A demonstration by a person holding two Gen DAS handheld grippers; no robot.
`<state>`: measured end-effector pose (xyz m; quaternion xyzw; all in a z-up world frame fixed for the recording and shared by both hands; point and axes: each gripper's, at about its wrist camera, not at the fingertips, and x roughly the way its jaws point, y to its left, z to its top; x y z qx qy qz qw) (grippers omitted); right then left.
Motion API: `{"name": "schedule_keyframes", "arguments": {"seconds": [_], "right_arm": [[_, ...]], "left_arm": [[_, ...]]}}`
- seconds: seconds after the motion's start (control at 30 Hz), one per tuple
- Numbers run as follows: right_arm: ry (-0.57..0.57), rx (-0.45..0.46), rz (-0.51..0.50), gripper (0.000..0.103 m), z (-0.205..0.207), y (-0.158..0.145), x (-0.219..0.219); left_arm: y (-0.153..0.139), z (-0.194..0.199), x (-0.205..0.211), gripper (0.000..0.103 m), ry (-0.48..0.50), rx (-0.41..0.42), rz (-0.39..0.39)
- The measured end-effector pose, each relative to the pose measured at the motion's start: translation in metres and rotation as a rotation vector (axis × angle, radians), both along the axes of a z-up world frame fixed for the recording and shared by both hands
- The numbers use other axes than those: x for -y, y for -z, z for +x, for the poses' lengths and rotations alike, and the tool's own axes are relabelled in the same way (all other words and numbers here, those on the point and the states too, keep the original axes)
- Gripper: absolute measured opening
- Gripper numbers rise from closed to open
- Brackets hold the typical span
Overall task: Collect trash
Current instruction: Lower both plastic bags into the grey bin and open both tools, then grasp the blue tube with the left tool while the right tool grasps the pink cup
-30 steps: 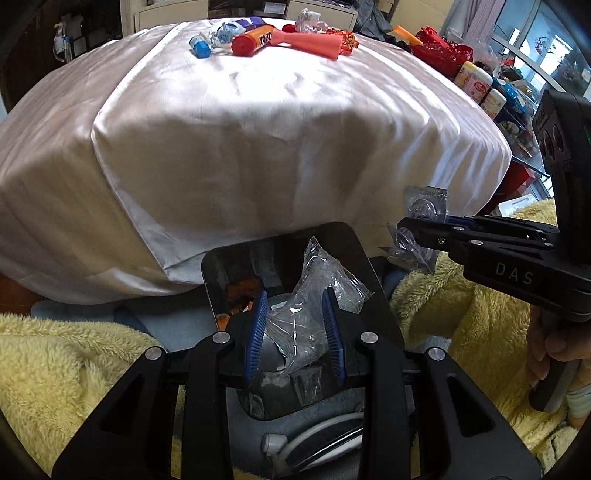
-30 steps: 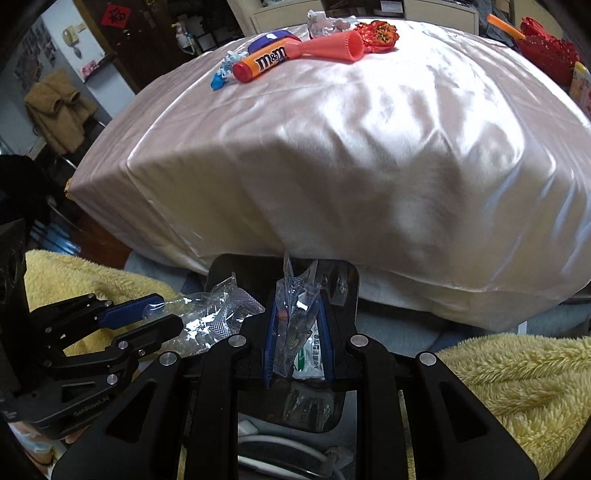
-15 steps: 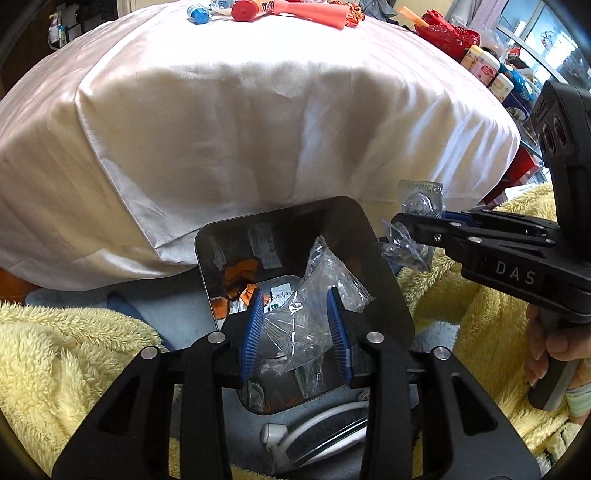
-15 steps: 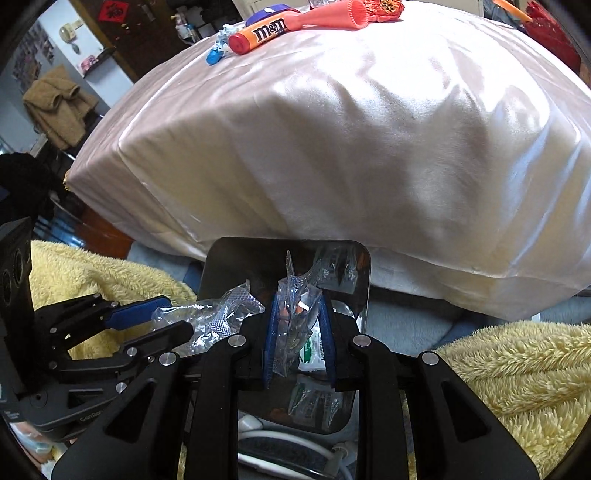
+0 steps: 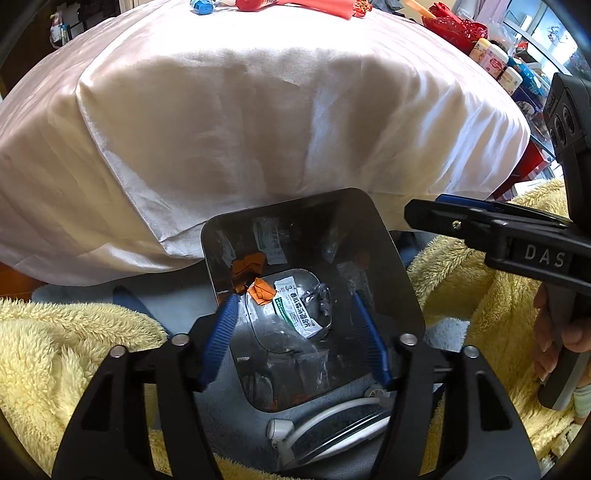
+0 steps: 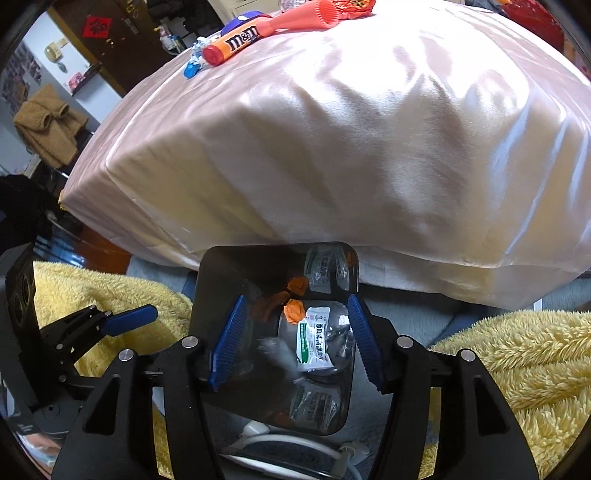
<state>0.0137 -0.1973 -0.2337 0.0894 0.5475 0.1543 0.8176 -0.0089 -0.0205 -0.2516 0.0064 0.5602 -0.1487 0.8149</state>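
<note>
A shiny dark metal trash bin (image 5: pixel 402 273) (image 6: pixel 207 273) stands below the table's edge. Inside lie clear plastic wrappers (image 5: pixel 314 299) (image 6: pixel 273 350), a white and green sachet (image 5: pixel 295 310) (image 6: pixel 314 339) and orange scraps (image 5: pixel 260 290) (image 6: pixel 293 310). My left gripper (image 5: pixel 301 328) is open and empty right over the bin. My right gripper (image 6: pixel 297 339) is also open and empty over the bin. The right gripper also shows in the left wrist view (image 5: pixel 480 225), and the left gripper shows in the right wrist view (image 6: pixel 122 321).
A table under a white satin cloth (image 5: pixel 258 110) (image 6: pixel 351 129) fills the view ahead. At its far side lie an M&M's tube (image 6: pixel 236 42), a red-orange cone (image 6: pixel 306 16) and a blue wrapper (image 6: pixel 190 68). Yellow fleece (image 5: pixel 55 339) (image 6: pixel 517 350) lies on both sides of the bin.
Both grippers have opened and let go of their clear plastic wrappers, which have dropped into the bin. Both have also tilted down closer over it.
</note>
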Motion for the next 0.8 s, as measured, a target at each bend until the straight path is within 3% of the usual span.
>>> {"name": "schedule_keyframes", "arguments": {"seconds": [0.13, 0.23, 0.27, 0.33, 0.5, 0.8], "right_arm": [[0.016, -0.003, 0.012, 0.063, 0.001, 0.0, 0.004], [0.046, -0.008, 0.026, 0.075, 0.003, -0.003, 0.01], [0.058, -0.011, 0.027, 0.082, 0.004, -0.004, 0.012], [0.069, -0.024, 0.033, 0.086, 0.006, -0.008, 0.014], [0.048, 0.039, 0.012, 0.086, 0.015, -0.036, 0.016], [0.053, 0.189, -0.044, 0.089, 0.059, -0.095, 0.026]], "left_arm": [[0.0, 0.001, -0.001, 0.078, -0.005, -0.001, 0.007], [-0.002, 0.002, 0.0, 0.093, -0.005, -0.003, 0.027], [-0.002, 0.003, 0.001, 0.093, 0.0, -0.005, 0.03], [-0.006, 0.004, 0.003, 0.094, 0.013, -0.002, 0.03], [-0.034, 0.012, 0.001, 0.095, 0.006, 0.072, 0.027], [-0.079, 0.06, -0.027, 0.095, -0.112, 0.153, -0.025]]}}
